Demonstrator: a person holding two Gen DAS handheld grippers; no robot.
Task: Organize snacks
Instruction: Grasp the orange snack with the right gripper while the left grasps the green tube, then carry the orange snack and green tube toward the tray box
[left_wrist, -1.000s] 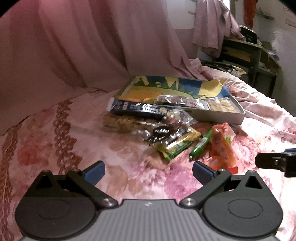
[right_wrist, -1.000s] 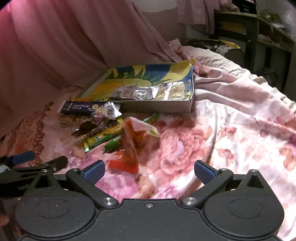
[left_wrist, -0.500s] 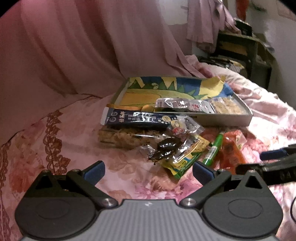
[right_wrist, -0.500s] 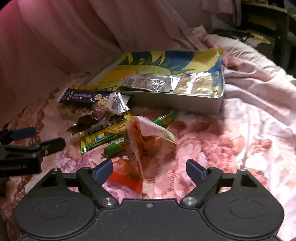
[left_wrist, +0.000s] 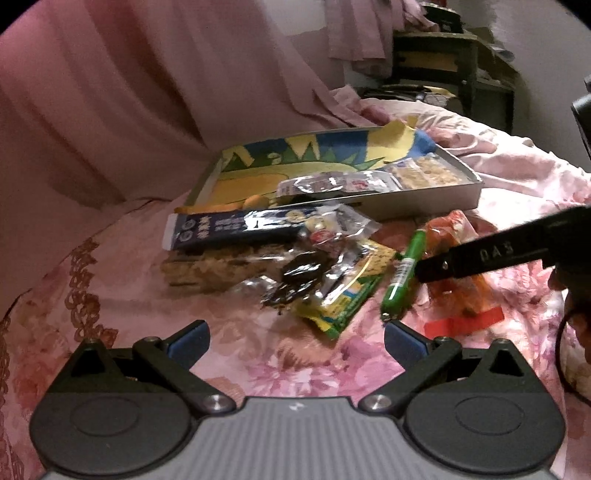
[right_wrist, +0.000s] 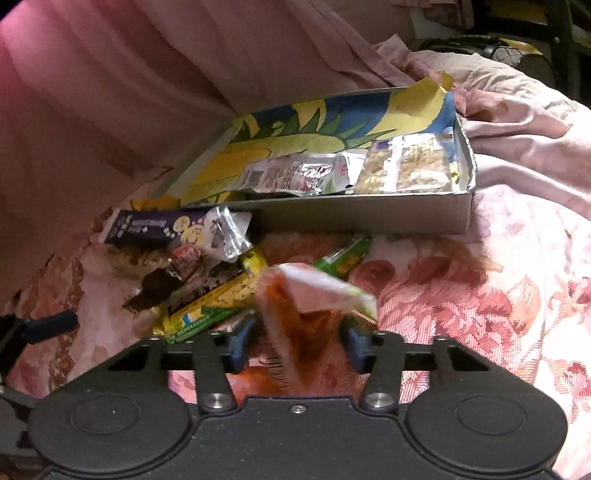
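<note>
Your right tool (right_wrist: 297, 345) has just been closing; the orange packet (right_wrist: 295, 325) stands between its jaws, pads near the film, contact not confirmed. Your left tool (left_wrist: 297, 341) is wide open, holding nothing. Packet location: on the bed, just in front of the box (right_wrist: 369, 218), beside the green tube (right_wrist: 343, 254). Risk: thin crinkled film may slip or crush on a shallow pinch. Packet looks translucent orange, pale folded top, red strip at the bottom.
</note>
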